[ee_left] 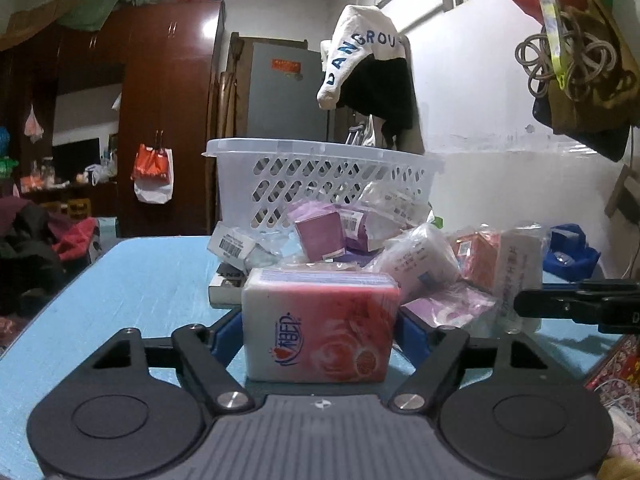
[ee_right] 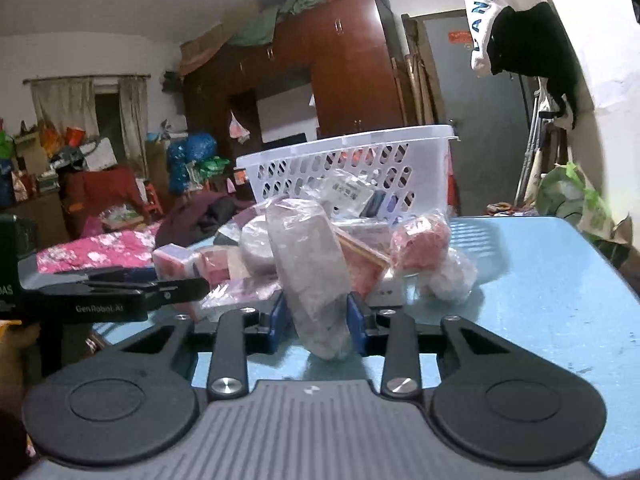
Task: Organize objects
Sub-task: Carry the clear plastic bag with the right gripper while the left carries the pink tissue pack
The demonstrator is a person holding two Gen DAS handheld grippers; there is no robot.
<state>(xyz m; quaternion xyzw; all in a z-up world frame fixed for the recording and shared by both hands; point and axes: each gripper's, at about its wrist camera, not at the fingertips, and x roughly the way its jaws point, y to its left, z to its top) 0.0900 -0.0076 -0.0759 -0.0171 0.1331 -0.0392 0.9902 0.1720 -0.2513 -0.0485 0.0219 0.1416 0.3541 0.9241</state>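
On the blue table (ee_left: 120, 280) before the white basket (ee_left: 320, 172), our left gripper (ee_left: 320, 332) pinches a soft, light tissue pack (ee_left: 320, 328) by its sides, while our right gripper (ee_right: 316, 316) squeezes a crinkly, probably slippery plastic-wrapped bundle (ee_right: 308, 268) mid-body.

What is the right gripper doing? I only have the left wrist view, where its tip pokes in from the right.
Observer: The right gripper is shut on a grey pack wrapped in clear plastic, tilted between its blue pads.
Operator: Is that pack off the table?
Observer: Its lower end hangs just above the blue table; I cannot tell if it touches.
Operator: And what lies right of the pile?
Observer: A red bundle in clear plastic, in front of the white basket.
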